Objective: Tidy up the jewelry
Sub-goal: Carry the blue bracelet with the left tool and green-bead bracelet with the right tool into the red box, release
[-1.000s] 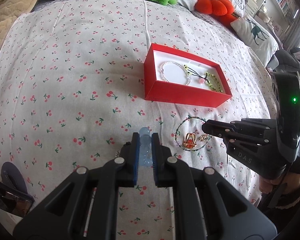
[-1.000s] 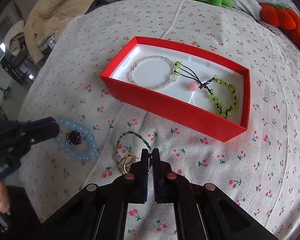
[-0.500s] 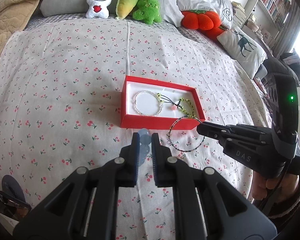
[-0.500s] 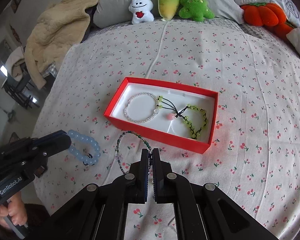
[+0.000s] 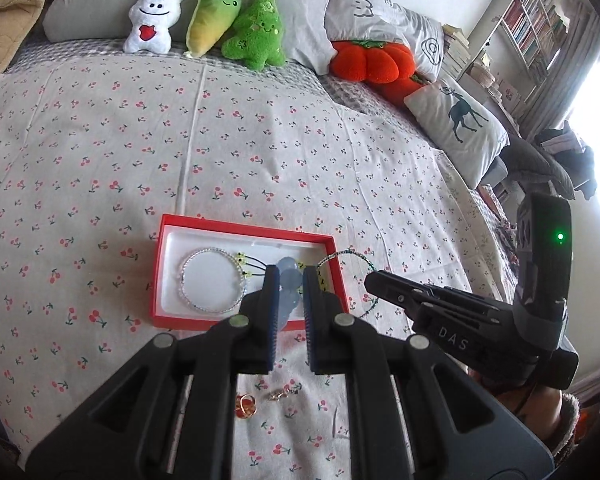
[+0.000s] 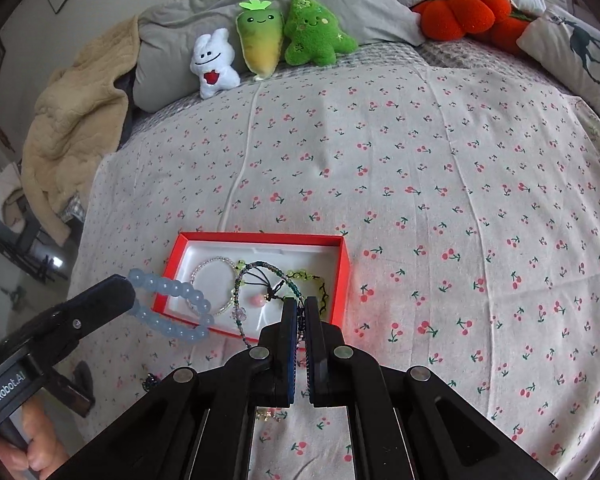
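Bright window glare, heavy fisheye warp

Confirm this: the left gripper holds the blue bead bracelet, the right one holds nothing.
Not quite. The left gripper does hold the blue bead bracelet, but the right gripper is shut on the thin beaded bracelet, as the right wrist view shows.
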A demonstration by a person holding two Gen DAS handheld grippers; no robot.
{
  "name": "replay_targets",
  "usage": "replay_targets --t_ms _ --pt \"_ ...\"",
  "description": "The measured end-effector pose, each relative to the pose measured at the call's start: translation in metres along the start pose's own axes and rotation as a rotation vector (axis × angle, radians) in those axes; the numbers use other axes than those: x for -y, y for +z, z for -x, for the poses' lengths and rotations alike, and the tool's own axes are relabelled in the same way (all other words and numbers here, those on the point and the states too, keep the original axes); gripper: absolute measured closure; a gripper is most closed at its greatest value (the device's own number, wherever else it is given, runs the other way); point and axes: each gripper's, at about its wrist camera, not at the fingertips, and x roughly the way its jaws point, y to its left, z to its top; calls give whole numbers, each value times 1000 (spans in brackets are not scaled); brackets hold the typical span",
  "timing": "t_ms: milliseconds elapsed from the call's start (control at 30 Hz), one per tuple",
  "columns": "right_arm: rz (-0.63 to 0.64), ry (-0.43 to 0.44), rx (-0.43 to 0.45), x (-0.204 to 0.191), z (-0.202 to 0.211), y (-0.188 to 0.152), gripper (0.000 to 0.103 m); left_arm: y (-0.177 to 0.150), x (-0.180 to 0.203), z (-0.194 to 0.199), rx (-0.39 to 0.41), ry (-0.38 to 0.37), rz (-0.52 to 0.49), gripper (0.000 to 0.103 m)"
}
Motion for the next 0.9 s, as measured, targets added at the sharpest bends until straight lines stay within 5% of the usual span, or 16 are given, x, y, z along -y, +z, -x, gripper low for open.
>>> replay_targets --t_ms 167,433,667,900 --pt "-22 -1 -5 8 -7 3 99 0 -18 -26 -37 54 39 90" --pt "-9 -5 -28 3 -25 4 99 1 -34 -38 -37 184 -16 90" --pt "13 -30 -53 -3 -44 4 99 1 -34 -36 -39 227 -66 88" --pt "45 -53 -50 -7 -52 7 98 -2 -34 -22 -42 248 -74 55"
